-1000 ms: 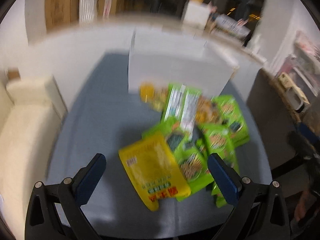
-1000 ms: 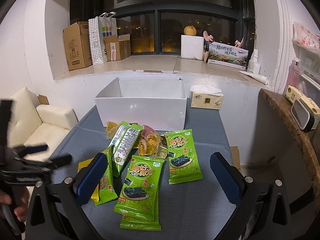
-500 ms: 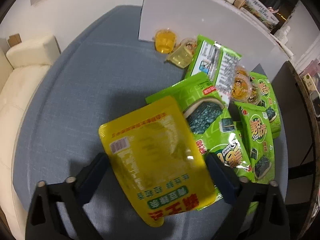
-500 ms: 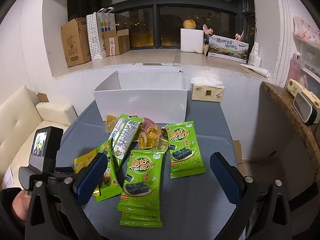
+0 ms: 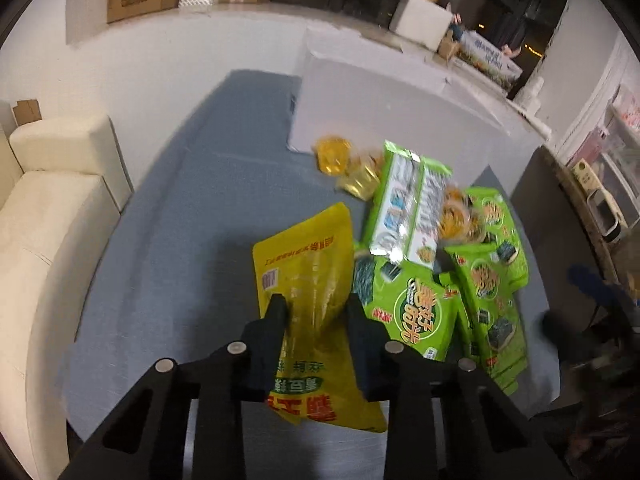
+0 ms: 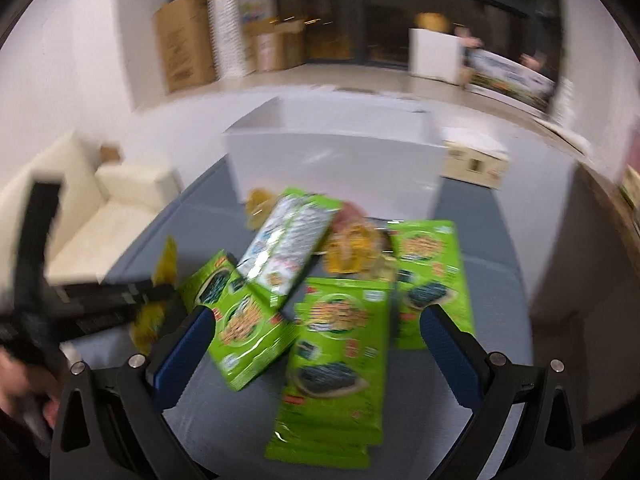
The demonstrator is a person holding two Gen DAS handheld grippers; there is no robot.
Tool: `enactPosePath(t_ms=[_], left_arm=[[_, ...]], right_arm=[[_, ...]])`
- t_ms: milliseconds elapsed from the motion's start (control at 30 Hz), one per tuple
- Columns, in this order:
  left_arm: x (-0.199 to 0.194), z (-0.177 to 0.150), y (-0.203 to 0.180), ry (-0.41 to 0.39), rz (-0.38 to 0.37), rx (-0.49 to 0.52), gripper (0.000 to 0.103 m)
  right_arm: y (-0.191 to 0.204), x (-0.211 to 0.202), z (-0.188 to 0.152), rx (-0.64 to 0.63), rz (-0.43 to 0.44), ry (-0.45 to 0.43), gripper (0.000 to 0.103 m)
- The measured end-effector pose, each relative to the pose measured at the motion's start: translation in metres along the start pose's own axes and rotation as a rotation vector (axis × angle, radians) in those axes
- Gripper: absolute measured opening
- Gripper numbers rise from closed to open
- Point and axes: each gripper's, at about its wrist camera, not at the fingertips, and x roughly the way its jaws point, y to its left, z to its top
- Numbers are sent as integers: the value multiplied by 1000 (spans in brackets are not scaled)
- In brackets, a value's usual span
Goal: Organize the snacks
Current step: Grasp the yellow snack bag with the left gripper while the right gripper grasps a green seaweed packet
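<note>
My left gripper [image 5: 314, 306] is shut on a yellow snack pouch [image 5: 306, 264] and holds it above the blue-grey table [image 5: 192, 216]. It also shows in the right wrist view, where the left gripper [image 6: 160, 290] pinches the yellow pouch [image 6: 166, 260]. Green seaweed packs [image 5: 424, 320] lie in a pile to its right, with jelly cups [image 5: 332, 152] behind them. My right gripper [image 6: 314, 334] is open and empty, low over the green packs [image 6: 336, 344]. A white box [image 6: 336, 164] stands open at the back of the table.
A cream sofa [image 5: 48, 208] runs along the table's left side. A tissue box [image 6: 476, 164] sits right of the white box. Cardboard boxes [image 6: 184, 48] stand on the window ledge. A dark counter [image 5: 560, 216] lies to the right.
My left gripper has shut on the yellow pouch and raised it off the pile. My right gripper has moved down and forward toward the green packs, and is still open.
</note>
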Motion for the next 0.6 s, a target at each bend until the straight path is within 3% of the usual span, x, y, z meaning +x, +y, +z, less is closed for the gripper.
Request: enactPosePath(t_ms=[33,67,167,267,333,467,500,533,600], left_arm=[[-5,4,7,-12,-8,-2,30],[-11,6,13,-27,-17,-1,17],[-19,12,22,-53,-19,1,2],[-15,15,30,-35,-27,6,2],[-6,13,36,-4,-35,-2,2],[-1,6,39,-3,-32,13,3],[-1,6,34,-5,-11,56,9],[-1,5,30,1,13,102,28],[1,5,26,6,40,155,103]], right_arm=[[9,12,3,-45,15,18,103],[15,20,4,-73,18,33,103],[41,45,9,-210,55,54,103],[62,73,8,-338,110,98,103],[67,88,5,-387,81,141,103],[65,96,0,-400,95,139,103],[65,97,-3,-393,111,146,103],[65,100,-4,-388,135,163,103],[67,104,-11,-405,180,207,103]])
